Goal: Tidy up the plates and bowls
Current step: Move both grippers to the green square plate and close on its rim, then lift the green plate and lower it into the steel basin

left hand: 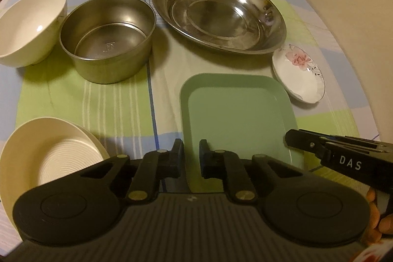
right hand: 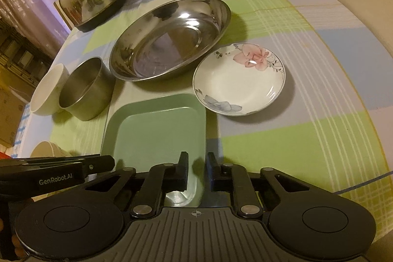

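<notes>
- While both tools clamp the green tray [left hand: 235, 114], left tool [left hand: 192, 156] pinches its near left edge.
- Right tool [right hand: 197, 170] pinches its near right edge.
- Tray lies flat on the tabletop [left hand: 118, 109].

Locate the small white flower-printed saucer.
In both wrist views the small white flower-printed saucer sits right of the green square tray, just before the wide steel dish.
</notes>
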A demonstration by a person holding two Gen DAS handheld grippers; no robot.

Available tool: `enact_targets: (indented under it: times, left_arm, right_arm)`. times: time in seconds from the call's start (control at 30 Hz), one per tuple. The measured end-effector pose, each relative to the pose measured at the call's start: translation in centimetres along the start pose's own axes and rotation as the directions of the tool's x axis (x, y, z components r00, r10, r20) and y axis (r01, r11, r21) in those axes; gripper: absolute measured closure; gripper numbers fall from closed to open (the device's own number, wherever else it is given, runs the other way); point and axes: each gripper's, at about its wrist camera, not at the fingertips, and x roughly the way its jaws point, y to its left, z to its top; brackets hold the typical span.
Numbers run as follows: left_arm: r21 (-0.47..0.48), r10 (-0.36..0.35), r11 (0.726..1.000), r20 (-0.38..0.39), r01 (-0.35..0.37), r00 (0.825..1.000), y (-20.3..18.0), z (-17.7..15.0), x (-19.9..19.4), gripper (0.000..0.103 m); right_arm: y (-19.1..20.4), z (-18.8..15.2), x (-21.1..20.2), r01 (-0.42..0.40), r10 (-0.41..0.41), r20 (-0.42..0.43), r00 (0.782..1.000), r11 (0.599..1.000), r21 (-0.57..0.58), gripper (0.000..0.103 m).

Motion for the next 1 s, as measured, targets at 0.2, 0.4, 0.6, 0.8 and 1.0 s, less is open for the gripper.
enact_targets:
  times: [0.2, 0.4, 0.6, 0.8, 1.0]
  left_arm:
    - [-0.019, 0.008, 1.000, 0.000, -0.008, 1.000, 0.3, 0.0, -0.1, 0.097]
    - [-0.014, 0.019, 1.000, 0.018, -0.018, 1.000, 0.2, 0.0, -0.7, 0.098]
    - [-0.025, 0.018, 1.000, 0.048, -0.017, 0.999, 0.3, 0.0, -2.4, 0.098]
    - [-0.034, 0.013, 0.999, 0.079, -0.010, 0.997, 0.1, 0.4, -4.2, 0.098]
    - [-0.028, 0.011, 1.000, 0.126, -0.007, 0.992, -0.2, 1.8, -5.4, 0.098]
  right_arm:
    - [-0.1, 0.0, 0.1, 0.012, -0.012, -0.004, 1.000, 1.000, 0.000, 0.099]
    - [-0.1, 0.1, 0.0, -0.002, 0.002, -0.006, 1.000, 1.000, -0.007, 0.100]
    - [0.3, 0.6, -0.9, -0.030, 0.030, -0.003, 1.000, 0.999, -0.020, 0.100]
    - [1.1, 1.3, -2.3, -0.054, 0.054, 0.004, 0.999, 0.998, -0.034, 0.100]
    - [1.6, 2.9, -3.6, -0.069, 0.070, 0.037, 0.997, 0.996, -0.049, 0.100]
